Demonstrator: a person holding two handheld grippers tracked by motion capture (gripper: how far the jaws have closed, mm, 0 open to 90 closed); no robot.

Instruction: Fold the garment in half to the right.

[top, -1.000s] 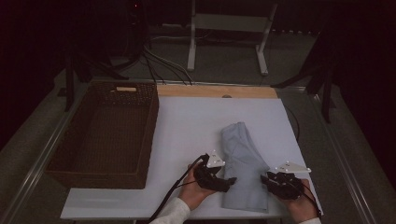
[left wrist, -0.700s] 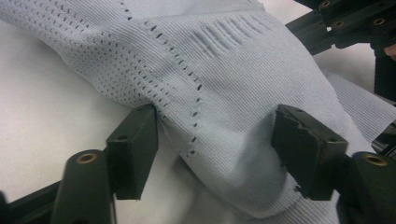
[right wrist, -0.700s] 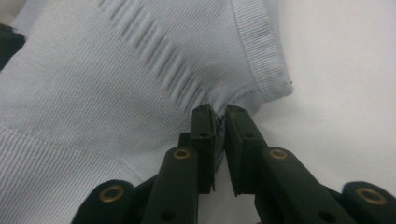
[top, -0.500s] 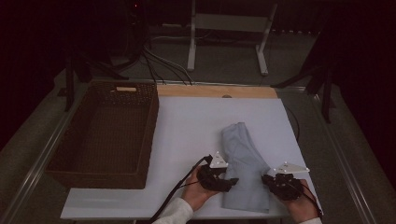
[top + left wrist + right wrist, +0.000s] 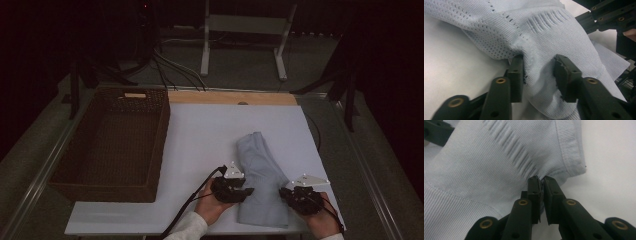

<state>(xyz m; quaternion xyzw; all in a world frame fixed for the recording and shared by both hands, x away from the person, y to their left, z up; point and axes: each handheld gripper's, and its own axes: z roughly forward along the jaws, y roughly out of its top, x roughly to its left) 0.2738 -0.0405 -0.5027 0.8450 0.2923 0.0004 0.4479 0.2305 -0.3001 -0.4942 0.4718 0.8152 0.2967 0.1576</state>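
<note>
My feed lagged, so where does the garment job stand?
Done: the right hand-held gripper is pinched shut on the hem of the pale blue knitted garment. In hand: the left hand-held gripper has been closing around a fold, pads not yet tight. Left: lifting; the brown wicker basket holds no garment.

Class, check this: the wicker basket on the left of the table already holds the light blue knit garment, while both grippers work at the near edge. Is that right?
Not quite. The high view shows the wicker basket empty; the light blue knit garment lies on the white table, between the left gripper and right gripper.
</note>
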